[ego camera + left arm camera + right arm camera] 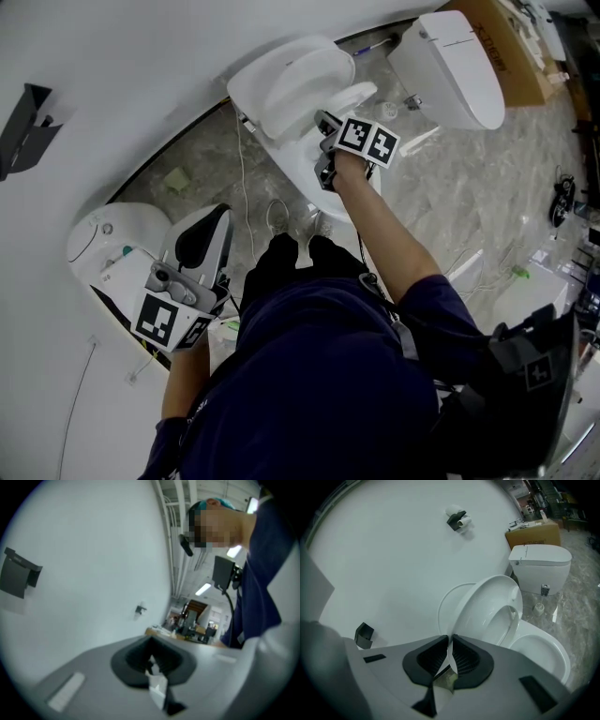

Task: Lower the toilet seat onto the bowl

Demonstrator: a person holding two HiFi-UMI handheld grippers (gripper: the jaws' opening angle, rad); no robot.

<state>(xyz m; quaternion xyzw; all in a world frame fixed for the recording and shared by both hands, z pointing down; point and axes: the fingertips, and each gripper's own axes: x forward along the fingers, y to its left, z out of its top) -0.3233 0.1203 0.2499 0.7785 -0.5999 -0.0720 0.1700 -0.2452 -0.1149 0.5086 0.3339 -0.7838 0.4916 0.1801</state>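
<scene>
The white toilet seat (487, 613) stands tilted partway between its raised lid (449, 603) and the bowl (541, 654). My right gripper (450, 644) is shut on the seat's thin near edge, which shows as a white strip between the dark pads. In the head view the right gripper (324, 126) reaches forward to the seat (349, 96), with the lid (286, 80) behind it. My left gripper (221, 217) is held low at the left, away from this toilet. In its own view the left gripper (152, 660) faces the white wall, its jaws together with nothing between them.
A second toilet (452, 64) with its lid down stands at the back right, beside a cardboard box (514, 49). Another toilet (105, 246) sits under my left arm. A black holder (22, 126) is fixed to the curved white wall. The floor is marble tile (487, 202).
</scene>
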